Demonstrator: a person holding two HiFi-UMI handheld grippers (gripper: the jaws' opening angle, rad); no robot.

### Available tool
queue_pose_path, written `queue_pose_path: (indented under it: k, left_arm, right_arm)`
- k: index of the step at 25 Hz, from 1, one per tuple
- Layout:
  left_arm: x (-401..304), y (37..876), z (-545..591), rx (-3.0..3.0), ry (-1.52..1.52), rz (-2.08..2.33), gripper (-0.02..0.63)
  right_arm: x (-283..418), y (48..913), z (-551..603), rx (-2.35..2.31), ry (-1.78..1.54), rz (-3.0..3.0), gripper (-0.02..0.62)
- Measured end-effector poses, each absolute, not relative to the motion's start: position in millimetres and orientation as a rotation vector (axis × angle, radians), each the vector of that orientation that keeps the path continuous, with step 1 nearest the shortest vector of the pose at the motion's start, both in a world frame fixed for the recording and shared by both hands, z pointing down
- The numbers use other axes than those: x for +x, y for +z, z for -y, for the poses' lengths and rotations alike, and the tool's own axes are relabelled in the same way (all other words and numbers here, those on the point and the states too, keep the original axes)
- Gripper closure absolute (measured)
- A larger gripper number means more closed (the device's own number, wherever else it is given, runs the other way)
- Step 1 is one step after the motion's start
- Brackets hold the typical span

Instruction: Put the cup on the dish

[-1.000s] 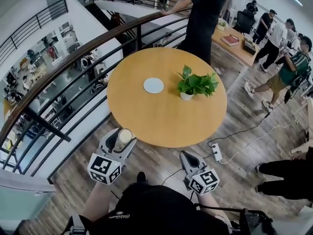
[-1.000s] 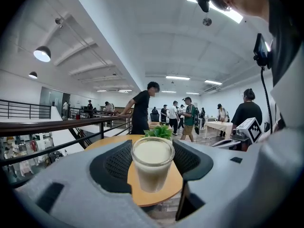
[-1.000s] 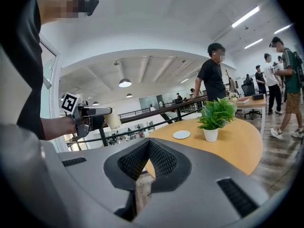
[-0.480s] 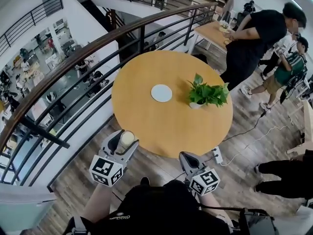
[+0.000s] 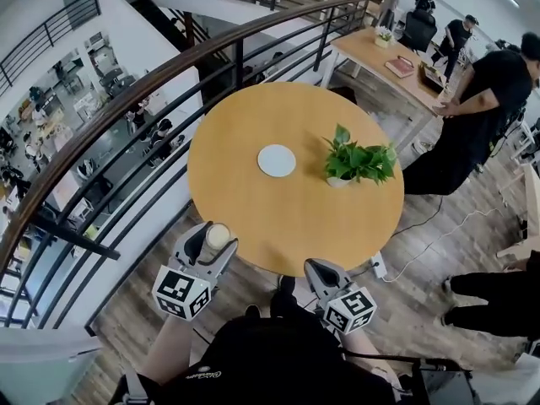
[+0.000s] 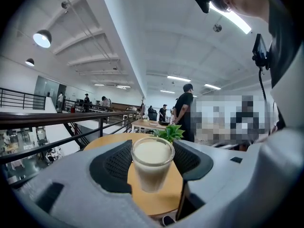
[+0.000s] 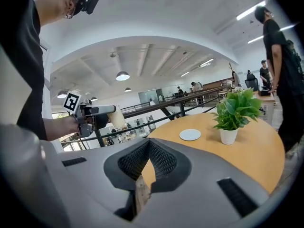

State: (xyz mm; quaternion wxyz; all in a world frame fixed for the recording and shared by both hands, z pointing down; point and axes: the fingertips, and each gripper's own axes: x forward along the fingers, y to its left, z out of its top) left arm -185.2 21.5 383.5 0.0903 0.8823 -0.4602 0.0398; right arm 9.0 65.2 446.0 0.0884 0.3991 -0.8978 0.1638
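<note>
A clear cup (image 5: 217,235) of pale milky liquid sits between the jaws of my left gripper (image 5: 211,241), held off the near left edge of the round wooden table (image 5: 253,218). In the left gripper view the cup (image 6: 152,163) stands upright, and the left gripper (image 6: 152,151) has a black pad pressed on each of its sides. The small white dish (image 5: 277,160) lies flat near the table's middle, well beyond the cup. My right gripper (image 5: 319,272) hovers at the near edge, shut and empty (image 7: 149,144). From there the dish (image 7: 190,135) and the held cup (image 7: 116,118) both show.
A potted green plant (image 5: 354,163) stands right of the dish. A curved dark railing (image 5: 126,91) runs along the table's left over an open drop. A person in black (image 5: 472,116) stands at the right by another table (image 5: 388,57). A power strip (image 5: 376,265) lies on the floor.
The person in black has walked from the far side of the table off to the right. The view has shifted slightly. Both grippers keep their places and the cup stays held.
</note>
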Motion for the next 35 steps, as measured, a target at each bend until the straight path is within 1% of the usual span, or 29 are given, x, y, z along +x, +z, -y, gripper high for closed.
queue_pose_path:
  k: [9,17,24,30,35]
  left_arm:
    - [-166.9,392.5,32.1,2.581,0.157,1.415,0.334]
    - [-117.1,386.2,91.6,2.568,0.193,1.436,0.334]
    - [-83.8,380.8,117.6,2.552,0.210,1.456,0.334]
    - [-78.5,381.1,128.3,2.539,0.230,1.464,0.334]
    - [-88.6,385.2,141.6,2.552,0.235,1.455,0.334]
  right_arm:
    - [22.4,458.0,-7.2,1.097,0.518,2.700,0.598]
    - [71.4,456.5,53.3,1.078,0.545,2.718,0.598]
    - [104.9,462.0,81.6,1.053,0.603,2.735,0.598]
    - [104.4,464.0,97.6,1.025,0.614,2.738,0.598]
    - [92.6,445.5,123.1,1.093,0.462,2.743,0.598]
